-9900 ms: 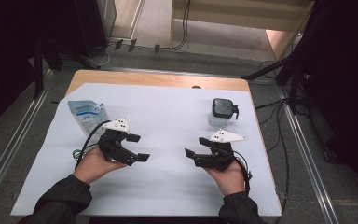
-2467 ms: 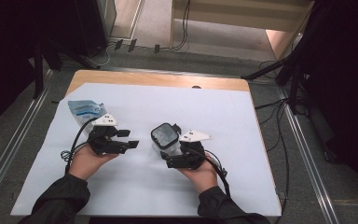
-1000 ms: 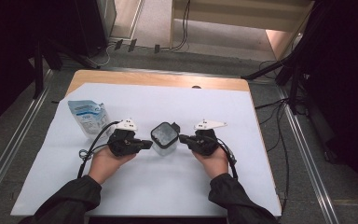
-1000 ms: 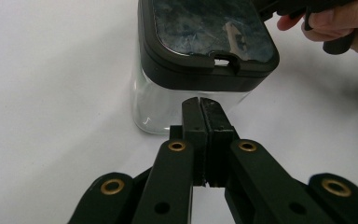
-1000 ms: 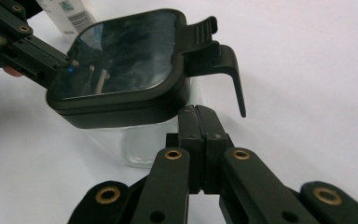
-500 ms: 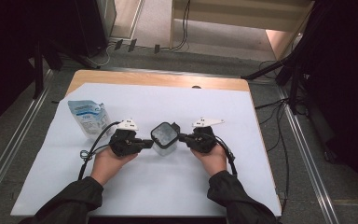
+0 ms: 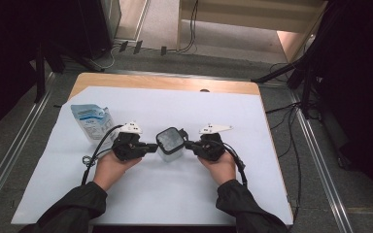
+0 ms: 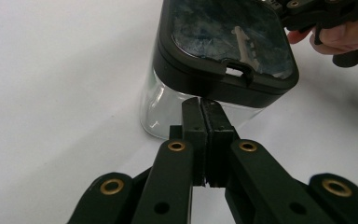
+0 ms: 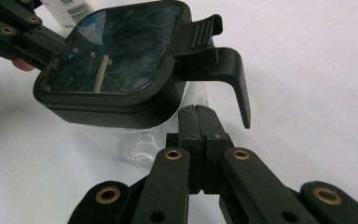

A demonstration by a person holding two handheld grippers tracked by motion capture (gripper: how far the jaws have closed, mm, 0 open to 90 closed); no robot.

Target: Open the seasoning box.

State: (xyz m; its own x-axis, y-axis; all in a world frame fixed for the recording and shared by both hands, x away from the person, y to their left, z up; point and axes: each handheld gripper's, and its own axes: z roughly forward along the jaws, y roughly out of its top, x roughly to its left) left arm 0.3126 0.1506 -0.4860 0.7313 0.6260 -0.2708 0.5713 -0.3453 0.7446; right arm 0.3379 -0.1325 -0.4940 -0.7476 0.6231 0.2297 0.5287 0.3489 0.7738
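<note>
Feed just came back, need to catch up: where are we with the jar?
Done: the jar stands mid-sheet on the white paper, between both hands. In hand: the left tongs and right tongs are both shut, tips pressed at the glass just under the black lid. Left: the lid is still seated, its latch unlifted; the pouch lies untouched.

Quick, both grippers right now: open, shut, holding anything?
Left gripper: shut, jaws pressed together, tips at the jar just under its black lid, holding nothing.
Right gripper: shut, tips against the jar under the lid, holding nothing.
</note>
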